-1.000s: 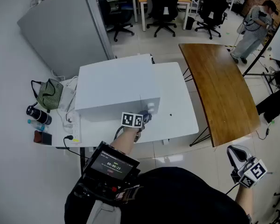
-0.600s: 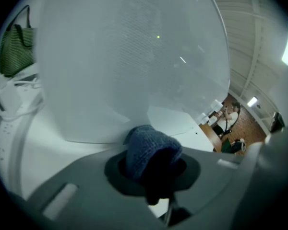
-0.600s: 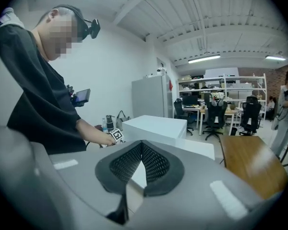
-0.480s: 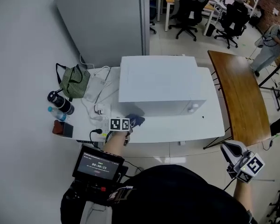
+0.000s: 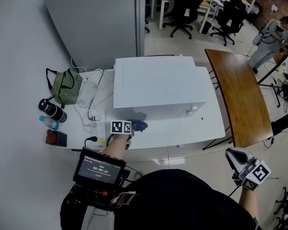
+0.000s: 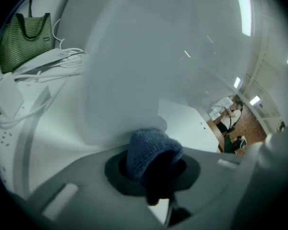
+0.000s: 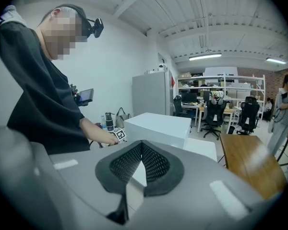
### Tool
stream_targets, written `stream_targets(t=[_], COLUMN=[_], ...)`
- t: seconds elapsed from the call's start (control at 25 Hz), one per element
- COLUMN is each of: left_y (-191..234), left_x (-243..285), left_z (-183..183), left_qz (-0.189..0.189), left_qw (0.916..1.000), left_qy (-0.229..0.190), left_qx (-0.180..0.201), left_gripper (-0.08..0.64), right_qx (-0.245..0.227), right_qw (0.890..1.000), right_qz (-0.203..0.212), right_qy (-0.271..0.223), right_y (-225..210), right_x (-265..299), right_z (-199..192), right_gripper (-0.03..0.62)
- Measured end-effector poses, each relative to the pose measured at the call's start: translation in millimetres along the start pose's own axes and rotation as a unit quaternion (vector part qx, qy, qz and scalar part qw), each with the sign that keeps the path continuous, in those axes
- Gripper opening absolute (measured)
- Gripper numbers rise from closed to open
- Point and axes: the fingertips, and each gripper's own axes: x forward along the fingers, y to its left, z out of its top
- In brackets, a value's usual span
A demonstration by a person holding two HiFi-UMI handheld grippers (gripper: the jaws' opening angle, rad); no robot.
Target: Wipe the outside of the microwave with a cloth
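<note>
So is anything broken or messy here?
Nothing looks broken or spilled. The only messy bit is the white cables lying tangled on the table to the left of the microwave.

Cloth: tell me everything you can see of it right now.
The cloth is blue with a knitted or terry look, bunched into a rounded wad. The left gripper is shut on it, and the wad's end pokes out past the jaws. It sits low at the left end of the white microwave front, apparently pressed against it, just above the white table.
</note>
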Motion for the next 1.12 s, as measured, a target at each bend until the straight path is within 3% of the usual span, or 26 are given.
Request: stream_targets(t=[0.2,0.44,0.72,0.92,1.12], left_y=[-66,-186,-281,-320,-336], left_x=[58,146,213,212,142], left_z=[-1,3,8,13,-6], left_qz=[-0.002,-0.038,-0.077,-0.112,-0.182], left_qw=[0.9999,0.9992,0.9969,0.9933,0.9819], left_qy=[0.011,0.014,0.015,0.010,0.001], left_qx=[-0.004,0.000,0.005,0.027,0.053], left_gripper=[0.057,0.057,0.057,0.057,0.057], right_qx=[0.003,0.017,0.040,0.051,0.036], right_qw=[1.000,0.998,0.993,0.992,0.995], right_qz=[-0.012,-0.062,-0.106,-0.117,-0.090], right_qy=[0.006,0.026,0.018,0.011,-0.010], right_y=[-61,-154,-195,-192,-163], right_x=[-52,-145,-214,-223,-182], right_z=[-29,-71,-99,-106,-84], right_gripper=[0.006,0.006,0.006,0.006,0.006])
